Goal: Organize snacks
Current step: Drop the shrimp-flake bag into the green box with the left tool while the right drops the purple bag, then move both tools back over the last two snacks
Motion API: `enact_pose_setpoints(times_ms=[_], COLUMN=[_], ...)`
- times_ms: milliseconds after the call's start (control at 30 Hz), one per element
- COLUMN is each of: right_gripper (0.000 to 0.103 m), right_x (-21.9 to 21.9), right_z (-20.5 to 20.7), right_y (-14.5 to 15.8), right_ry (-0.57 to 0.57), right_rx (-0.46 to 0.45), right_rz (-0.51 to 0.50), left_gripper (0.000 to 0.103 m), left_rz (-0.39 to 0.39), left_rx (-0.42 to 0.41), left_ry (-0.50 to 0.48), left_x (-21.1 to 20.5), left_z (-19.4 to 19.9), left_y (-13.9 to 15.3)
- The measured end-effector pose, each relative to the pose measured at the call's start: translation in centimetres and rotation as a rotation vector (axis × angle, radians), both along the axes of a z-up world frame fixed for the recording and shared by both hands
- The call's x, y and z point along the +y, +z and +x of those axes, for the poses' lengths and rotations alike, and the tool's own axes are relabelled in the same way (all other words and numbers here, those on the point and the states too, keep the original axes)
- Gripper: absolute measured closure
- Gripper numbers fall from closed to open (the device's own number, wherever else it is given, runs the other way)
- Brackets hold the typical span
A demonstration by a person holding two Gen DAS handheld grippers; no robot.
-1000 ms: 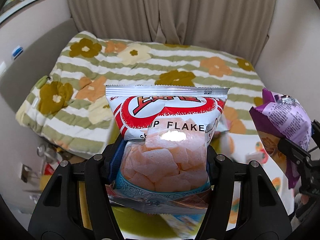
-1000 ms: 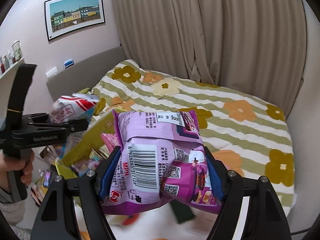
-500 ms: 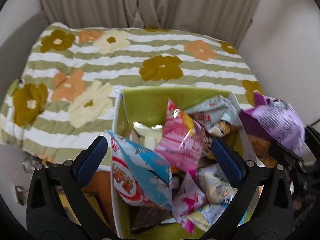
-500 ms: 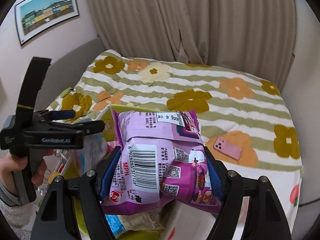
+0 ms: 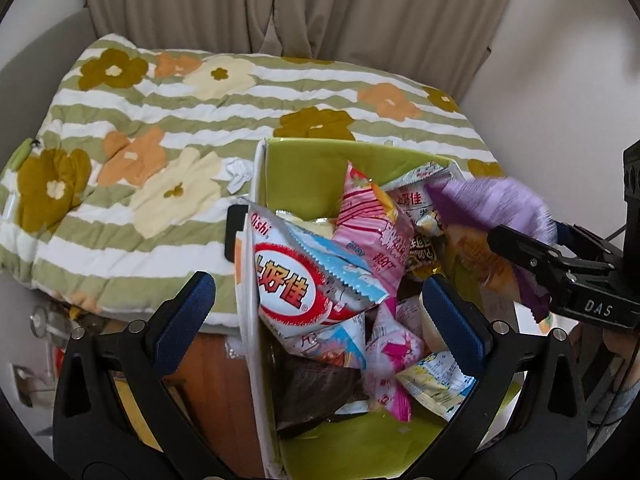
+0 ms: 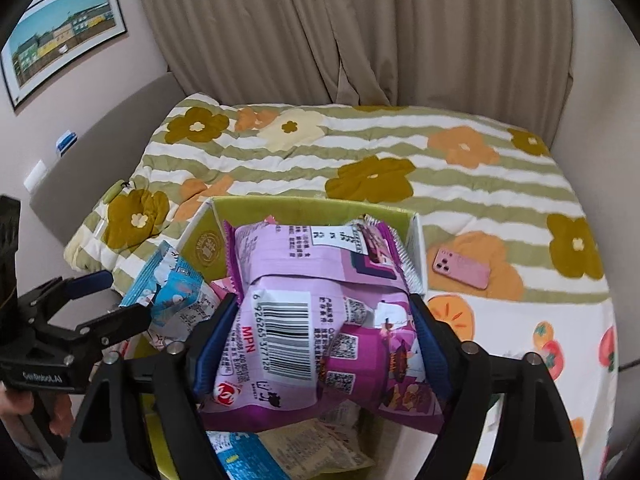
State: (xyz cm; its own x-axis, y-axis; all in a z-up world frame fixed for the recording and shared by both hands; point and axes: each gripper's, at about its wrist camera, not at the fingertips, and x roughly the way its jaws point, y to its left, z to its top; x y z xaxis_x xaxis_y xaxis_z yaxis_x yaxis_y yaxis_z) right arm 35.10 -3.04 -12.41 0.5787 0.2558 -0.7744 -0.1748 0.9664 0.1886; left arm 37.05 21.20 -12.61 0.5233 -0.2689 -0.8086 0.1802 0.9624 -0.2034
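The left gripper (image 5: 318,300) hangs with fingers spread and nothing between them above the green box (image 5: 360,152), where an "Oishi" bag (image 5: 296,280) lies atop the snack pile. The right gripper (image 6: 320,332) hovers over the same box, clenched on a purple snack bag (image 6: 316,312) showing barcode and "MPN". Only the right wrist view shows a pink phone (image 6: 460,268) on the quilt right of the box.

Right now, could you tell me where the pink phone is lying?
In the right wrist view, the pink phone lies flat on the floral bedspread, on an orange flower, just right of the green snack box.
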Motion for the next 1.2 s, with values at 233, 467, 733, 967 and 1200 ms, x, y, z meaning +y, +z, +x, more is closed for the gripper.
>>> enact_pose_setpoints(times_ms=[233,467,733,967,1200], right_gripper=[0.000,0.000,0.000,0.000,0.000], right_x=[-0.3,-0.8,-3.3,-9.0,-15.5], right_z=[-1.6,-2.3,-3.9,-5.5,-6.8], right_y=[0.1,1.6,3.5,4.7,4.3], right_ry=[0.002,-0.022,-0.030,-0.050,-0.043], right_rx=[-0.056,-0.075,-0.123,-0.162,-0.152], right_rz=[0.008,-0.013,-0.076,-0.073,-0.102], left_gripper=[0.000,0.000,0.000,0.000,0.000], left_rz=[0.000,-0.003,0.001,0.005,0.036], left_rx=[0.018,-0.003,-0.042,-0.081,-0.092], left_ry=[-0.006,-0.005,0.031,0.073,0.067], left_x=[0.1,-0.6,-3.1,-7.5,-15.3], left_z=[-0.8,-1.4,-2.9,-5.0,-6.4], left_y=[-0.7,0.0,1.6,3.4,3.9])
